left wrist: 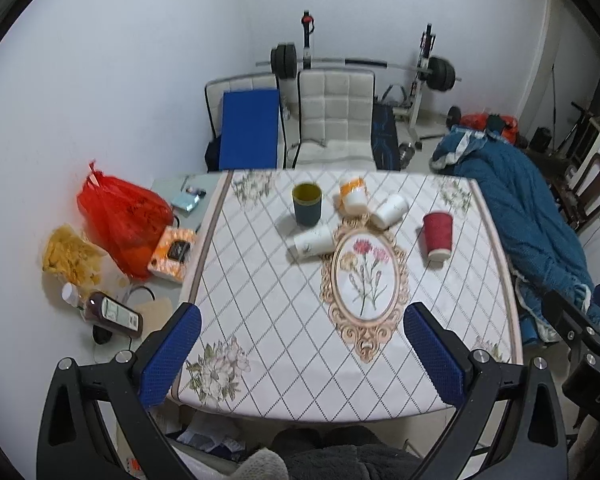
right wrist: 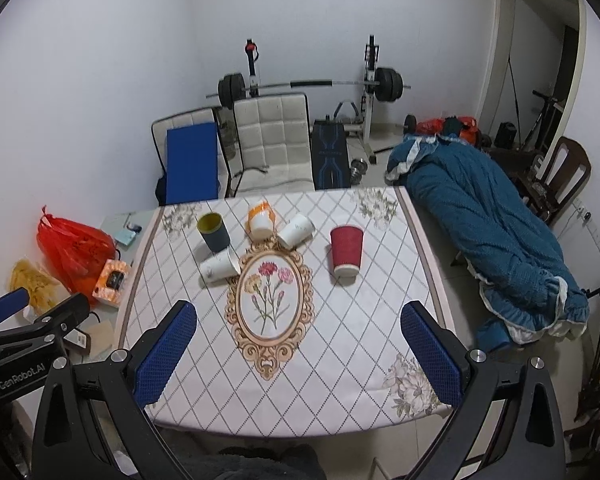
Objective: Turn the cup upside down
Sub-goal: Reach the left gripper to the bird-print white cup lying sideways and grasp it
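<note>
I hold the left gripper [left wrist: 302, 356] and right gripper [right wrist: 298, 354] spread wide and empty above the table's [right wrist: 364, 364] near edge, while the red cup [right wrist: 347, 251] stands inverted at far right.

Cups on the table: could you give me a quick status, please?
Left tool, right tool open, empty. Dark green plastic cup upright, untouched. Red ribbed paper cup already inverted. Path clear.

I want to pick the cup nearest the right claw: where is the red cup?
In both views the red cup stands on the table's right side, apart from the others, right of the flower medallion; its nearest neighbour is a tipped white cup.
</note>
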A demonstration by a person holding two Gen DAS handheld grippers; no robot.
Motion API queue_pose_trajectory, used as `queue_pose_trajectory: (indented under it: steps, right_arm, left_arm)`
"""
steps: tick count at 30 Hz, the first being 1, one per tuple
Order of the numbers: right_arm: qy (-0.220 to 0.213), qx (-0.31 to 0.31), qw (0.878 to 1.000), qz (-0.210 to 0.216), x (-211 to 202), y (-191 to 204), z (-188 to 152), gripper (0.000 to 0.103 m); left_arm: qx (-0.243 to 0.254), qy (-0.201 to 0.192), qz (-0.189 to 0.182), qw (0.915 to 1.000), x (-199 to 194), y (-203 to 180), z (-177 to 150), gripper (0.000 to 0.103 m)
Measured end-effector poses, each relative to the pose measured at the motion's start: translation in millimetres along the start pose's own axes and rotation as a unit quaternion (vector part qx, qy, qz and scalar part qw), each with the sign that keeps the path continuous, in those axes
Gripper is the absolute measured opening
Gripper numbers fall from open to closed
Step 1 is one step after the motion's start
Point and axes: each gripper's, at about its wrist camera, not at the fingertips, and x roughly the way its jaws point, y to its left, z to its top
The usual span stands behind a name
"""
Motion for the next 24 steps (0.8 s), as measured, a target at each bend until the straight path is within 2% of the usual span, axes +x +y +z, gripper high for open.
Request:
queue_pose_trajectory:
  steps: [6,13,18,24]
  right_arm:
    - [0.070,-0.007,0.997,-0.010,69,-15,-23,0.103]
    - [0.163,-0.017,0.987,-0.007,156,-38,-68,0.103]
    - [0.215,-0.017,0.976,-0.011,207,-47,-100,0.103]
    - [0.268,-0.006,0.963,-0.014,254,-46,-114,0.103]
  left_arm:
    - [-0.005,0.042,0.024,0.9988,56,-6,-12,0.103]
    - [-0.007,0.095,0.054,0.9940,120,-13,-28,0.103]
    - [-0.012,0.138,0.057,0.9888,166,-10,-33,0.103]
    - [-0.002,0.163,0.054,0.9851,211,-11,-22,0.103]
